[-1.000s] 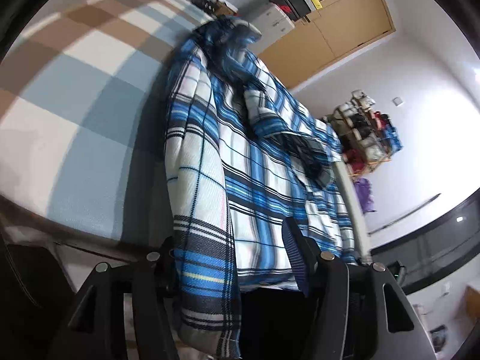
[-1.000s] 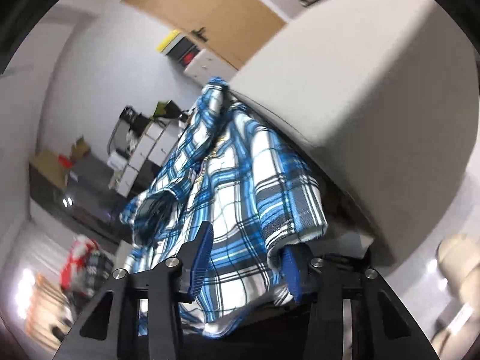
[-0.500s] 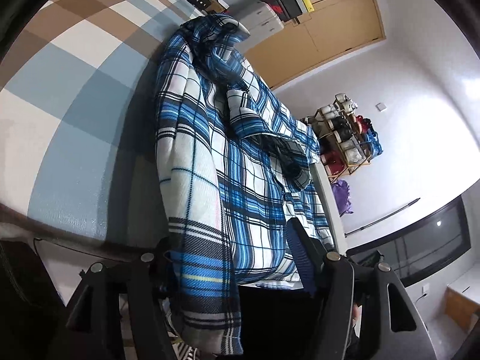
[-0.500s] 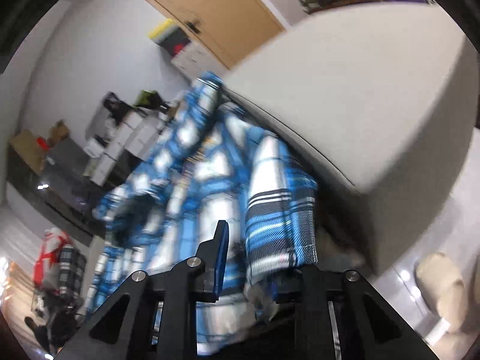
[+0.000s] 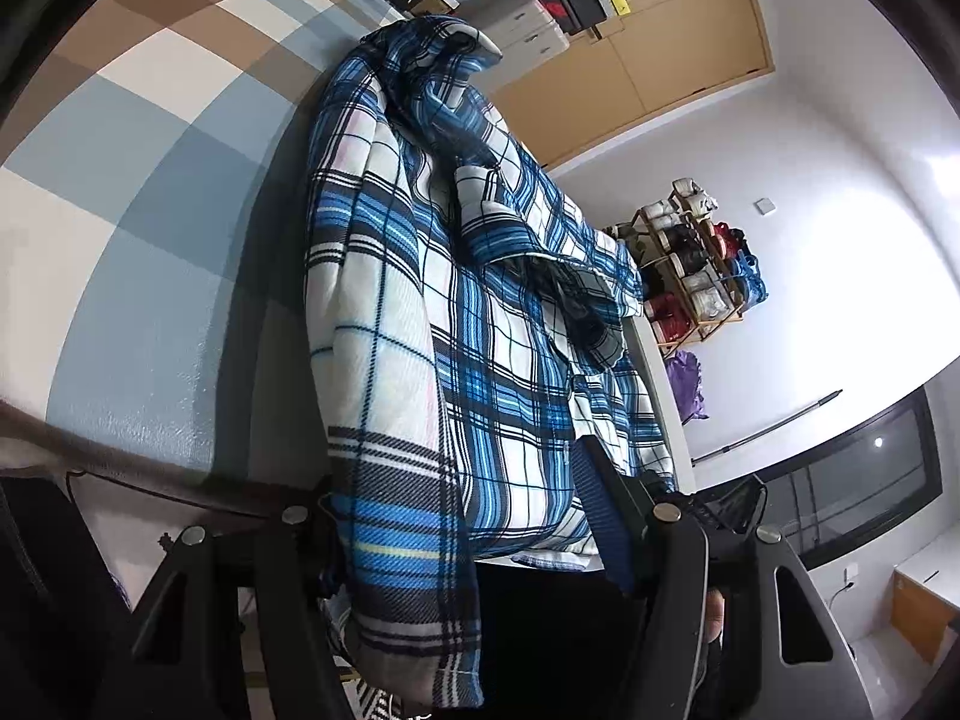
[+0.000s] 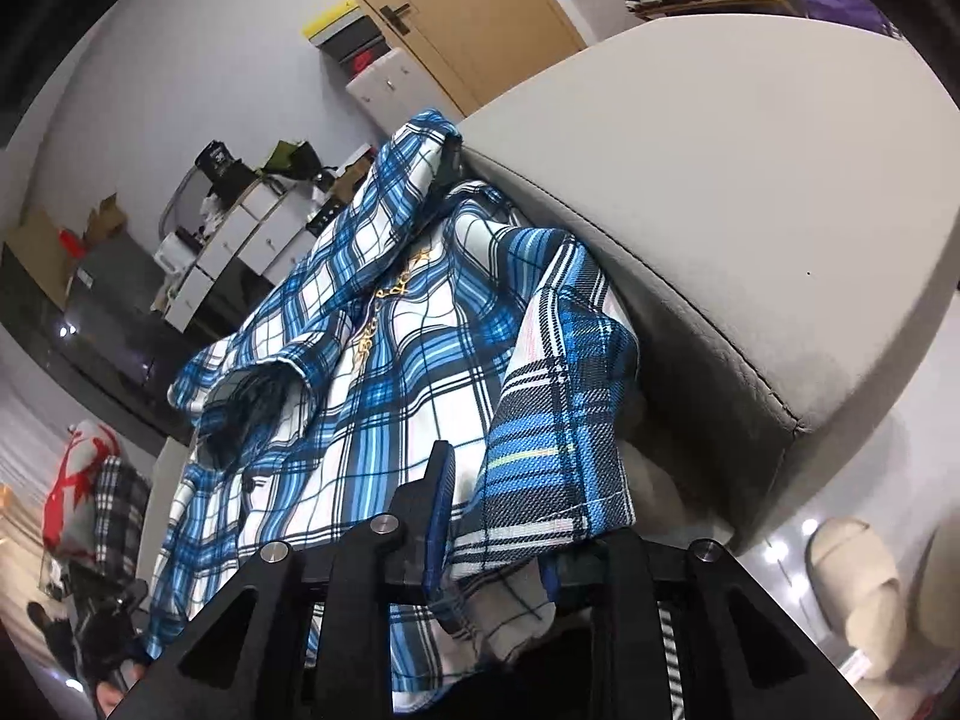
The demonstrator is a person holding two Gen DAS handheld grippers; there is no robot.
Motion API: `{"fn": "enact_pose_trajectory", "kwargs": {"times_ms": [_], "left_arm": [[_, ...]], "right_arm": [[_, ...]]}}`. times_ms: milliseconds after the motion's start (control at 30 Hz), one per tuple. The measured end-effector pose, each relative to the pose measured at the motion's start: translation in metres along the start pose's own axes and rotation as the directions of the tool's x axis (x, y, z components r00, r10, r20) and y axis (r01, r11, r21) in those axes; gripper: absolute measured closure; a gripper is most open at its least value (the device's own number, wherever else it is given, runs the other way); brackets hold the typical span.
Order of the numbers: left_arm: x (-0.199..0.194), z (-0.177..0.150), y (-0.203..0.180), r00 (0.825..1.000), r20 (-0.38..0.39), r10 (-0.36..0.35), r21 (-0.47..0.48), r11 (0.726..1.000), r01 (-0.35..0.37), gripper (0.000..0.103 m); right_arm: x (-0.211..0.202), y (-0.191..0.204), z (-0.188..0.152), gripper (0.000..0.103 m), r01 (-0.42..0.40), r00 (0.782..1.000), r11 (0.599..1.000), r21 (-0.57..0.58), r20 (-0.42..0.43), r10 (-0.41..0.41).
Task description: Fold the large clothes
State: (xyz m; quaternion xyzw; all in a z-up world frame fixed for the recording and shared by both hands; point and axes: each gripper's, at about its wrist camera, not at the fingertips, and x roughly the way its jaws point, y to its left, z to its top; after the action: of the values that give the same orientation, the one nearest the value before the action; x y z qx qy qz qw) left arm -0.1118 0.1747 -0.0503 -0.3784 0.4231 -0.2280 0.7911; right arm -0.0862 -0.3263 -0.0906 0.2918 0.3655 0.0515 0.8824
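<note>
Blue plaid shirt (image 5: pixel 480 324) draped across the bed (image 5: pixel 150 192), hem toward 6 o'clock. Left claw (image 5: pixel 462 534) clamped on that hem; right claw (image 6: pixel 498 516) pinching another hem corner.

- The bed (image 5: pixel 150 228) carries everything; in the left wrist view its cover is checked in pale blue, brown and white blocks.
- In the right wrist view the bed (image 6: pixel 750 192) shows as a plain grey padded edge with a seam along its lower corner.
- A blue, white and black plaid shirt (image 5: pixel 420 312) lies directly on the bed, stretched along its edge.
- The shirt (image 6: pixel 372 348) is rumpled, with its near end hanging off the bed's edge.
</note>
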Motion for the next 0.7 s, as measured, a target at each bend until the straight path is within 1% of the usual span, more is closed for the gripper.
{"fn": "enact_pose_trajectory", "kwargs": {"times_ms": [67,167,300,333,367,433,467,500,533,567,600,633,667,700], "left_arm": [[0.001,0.000,0.000,1.000,-0.004,0.008,0.000,1.000,-0.008,0.045],[0.003,0.000,0.001,1.000,-0.004,0.023,-0.013,1.000,-0.023,0.045],[0.000,0.000,0.005,1.000,0.002,0.015,-0.032,0.999,-0.014,0.045],[-0.001,0.000,0.005,1.000,0.002,0.016,-0.031,0.999,-0.016,0.045],[0.000,-0.001,0.004,1.000,0.003,0.019,-0.027,0.999,-0.019,0.045],[0.001,-0.001,0.000,0.999,0.004,0.035,0.002,0.999,-0.035,0.045],[0.002,-0.002,-0.002,0.999,0.006,0.042,0.016,0.999,-0.042,0.045],[0.003,-0.003,-0.004,0.999,0.008,0.053,0.031,0.998,-0.053,0.046],[0.003,-0.004,-0.007,0.998,0.009,0.069,0.044,0.997,-0.069,0.047],[0.004,-0.004,-0.007,0.996,0.010,0.091,0.051,0.995,-0.091,0.058],[0.005,-0.004,-0.006,0.993,-0.002,0.117,0.053,0.992,-0.117,0.076],[0.008,-0.004,-0.002,0.990,-0.020,0.138,0.042,0.990,-0.137,0.087],[0.009,-0.003,0.000,0.989,-0.030,0.145,0.031,0.989,-0.144,0.098],[0.007,-0.002,0.001,0.990,-0.033,0.139,0.020,0.990,-0.138,0.099]], "right_arm": [[0.002,0.004,0.000,0.078,0.028,1.000,0.999,-0.024,0.009,-0.028],[0.003,0.011,0.001,0.077,0.105,0.994,0.992,-0.073,0.017,-0.104],[-0.001,0.002,-0.004,0.075,0.174,0.985,0.983,-0.064,0.011,-0.174],[0.000,-0.002,-0.006,0.071,0.182,0.983,0.982,-0.054,0.007,-0.182],[0.000,-0.005,-0.007,0.066,0.178,0.984,0.983,-0.047,0.003,-0.178],[0.002,-0.010,-0.008,0.064,0.165,0.986,0.986,-0.036,0.004,-0.165],[0.004,-0.011,-0.007,0.065,0.150,0.989,0.988,-0.035,0.008,-0.150],[0.006,-0.011,-0.006,0.068,0.129,0.992,0.991,-0.037,0.007,-0.128],[0.006,-0.012,-0.006,0.075,0.123,0.992,0.992,-0.034,0.008,-0.123],[0.005,-0.011,-0.005,0.088,0.119,0.993,0.992,-0.033,0.020,-0.118],[0.002,-0.009,-0.003,0.093,0.140,0.990,0.989,-0.047,0.040,-0.138],[-0.001,-0.006,-0.001,0.101,0.154,0.987,0.986,-0.060,0.057,-0.151],[-0.006,-0.004,0.000,0.101,0.131,0.990,0.989,-0.066,0.067,-0.127],[-0.011,-0.001,0.003,0.101,0.112,0.991,0.991,-0.071,0.081,-0.106]]}}
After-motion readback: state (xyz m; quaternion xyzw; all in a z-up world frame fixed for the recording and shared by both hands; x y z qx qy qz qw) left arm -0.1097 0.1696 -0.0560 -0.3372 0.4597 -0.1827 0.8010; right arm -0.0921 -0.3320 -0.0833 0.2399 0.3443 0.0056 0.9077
